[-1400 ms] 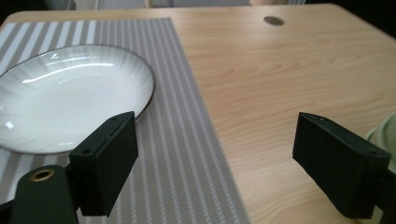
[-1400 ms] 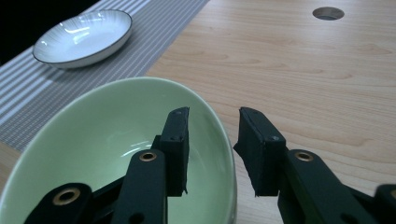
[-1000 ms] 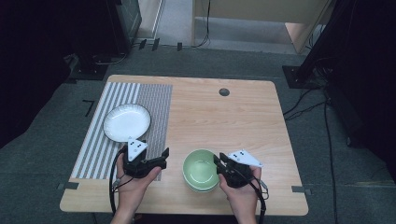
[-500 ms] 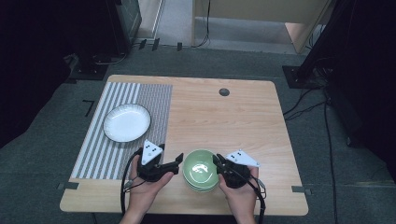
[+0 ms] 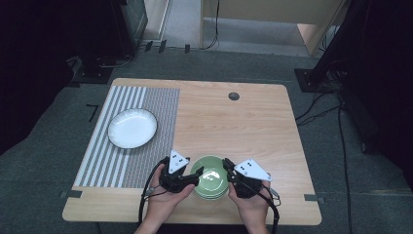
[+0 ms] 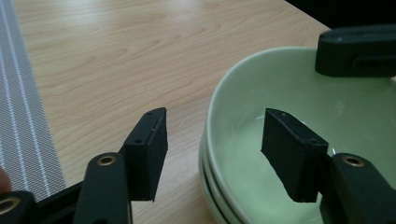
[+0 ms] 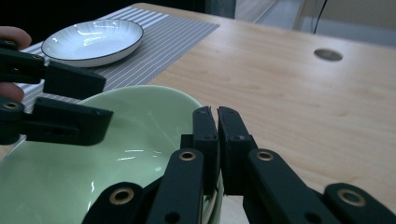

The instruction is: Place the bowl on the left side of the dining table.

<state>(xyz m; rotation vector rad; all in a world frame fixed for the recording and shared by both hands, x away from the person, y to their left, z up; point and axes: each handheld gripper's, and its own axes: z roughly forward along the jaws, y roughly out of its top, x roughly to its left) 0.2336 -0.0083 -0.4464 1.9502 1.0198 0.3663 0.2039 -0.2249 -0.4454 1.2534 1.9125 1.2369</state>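
A stack of pale green bowls (image 5: pixel 210 181) (image 6: pixel 355 121) (image 7: pixel 93 168) stands near the table's front edge. My left gripper (image 5: pixel 195 179) (image 6: pixel 215 154) straddles the top bowl's left rim, one jaw outside and one inside. Its jaws have just been closing, and a gap still shows on both sides of the rim. My right gripper (image 5: pixel 229 173) (image 7: pixel 217 116) is shut on the top bowl's right rim, the thin edge pinched between its pads. The left gripper (image 7: pixel 70 100) also appears across the bowl in the right gripper view.
A white plate (image 5: pixel 132 127) (image 7: pixel 93 39) with a dark rim rests on the striped grey placemat (image 5: pixel 146 102) at the left. A round cable hole (image 5: pixel 234 96) (image 7: pixel 328 54) sits near the table's far edge. Bare wood (image 5: pixel 243 131) lies beyond the bowls.
My left gripper has moved right from the placemat's edge to the bowl's left rim and its jaws have narrowed around it. The right gripper has stayed on the right rim.
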